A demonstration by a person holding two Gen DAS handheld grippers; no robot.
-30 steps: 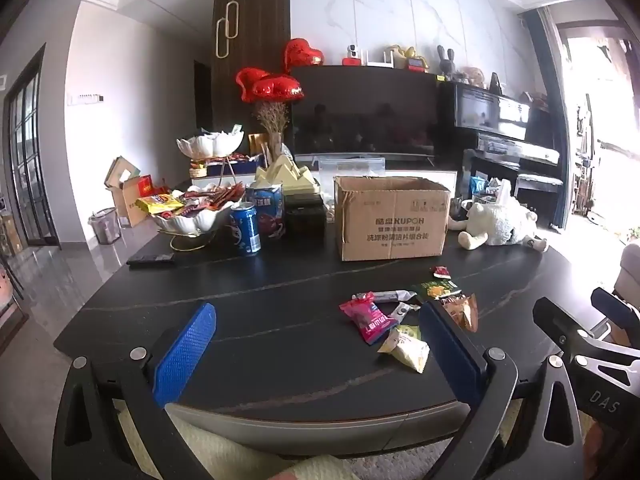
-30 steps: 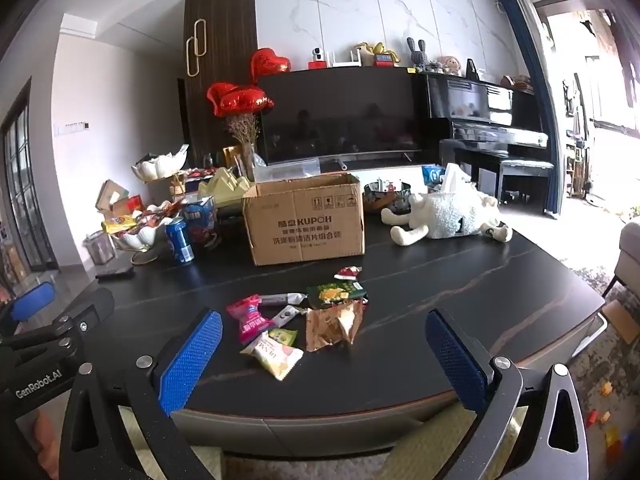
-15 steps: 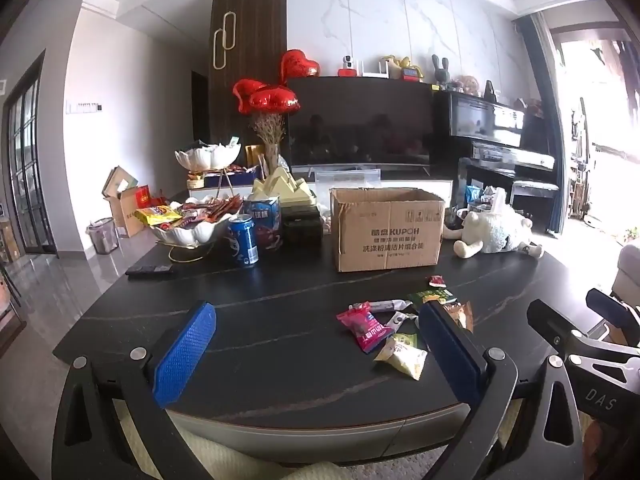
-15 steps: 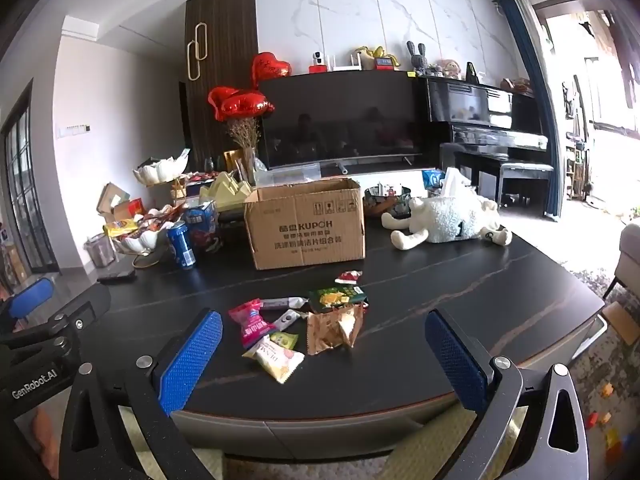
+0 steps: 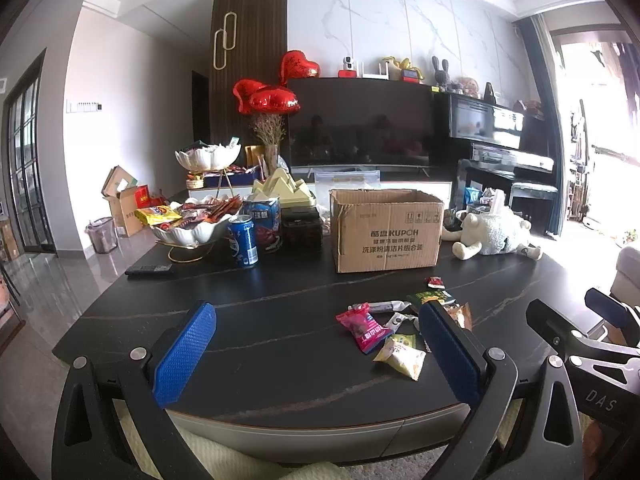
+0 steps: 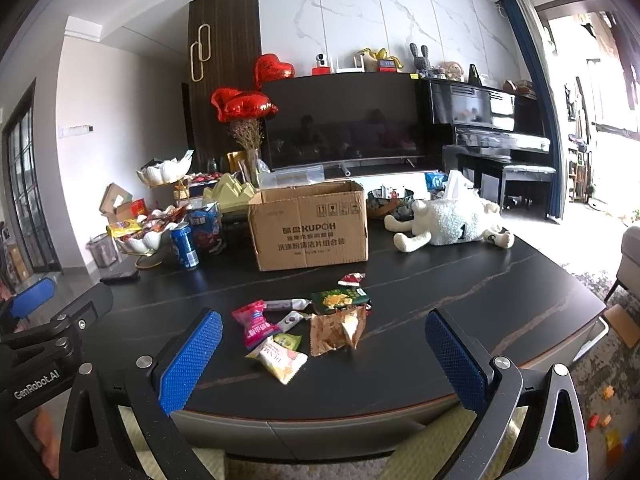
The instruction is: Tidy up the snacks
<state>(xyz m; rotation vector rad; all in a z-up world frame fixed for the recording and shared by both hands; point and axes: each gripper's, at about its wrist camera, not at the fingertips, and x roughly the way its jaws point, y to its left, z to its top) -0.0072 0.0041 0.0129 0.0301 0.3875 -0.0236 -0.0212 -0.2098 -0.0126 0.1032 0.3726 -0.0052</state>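
Observation:
Several small snack packets lie in a loose cluster on the dark table [image 6: 460,288]: a pink packet [image 6: 256,323], a pale yellow packet [image 6: 280,358], a brown foil bag [image 6: 338,330], a green packet [image 6: 340,298] and a small red one [image 6: 351,278]. Behind them stands an open cardboard box [image 6: 308,228]. My right gripper [image 6: 324,356] hangs open at the table's near edge, just short of the cluster. My left gripper [image 5: 316,354] is open too, with the pink packet [image 5: 365,330] and yellow packet [image 5: 400,356] ahead and to the right, inside its right finger.
A white bowl [image 5: 188,232] heaped with snacks, a blue can [image 5: 243,241], a blue tin [image 5: 264,220] and a remote [image 5: 149,269] occupy the far left of the table. A white plush toy [image 6: 448,224] lies at the far right. A television [image 6: 344,120] and piano stand beyond.
Both cameras have risen and tilted slightly, so the table contents sit a little lower and farther in view. Both grippers stay open and nothing on the table has moved.

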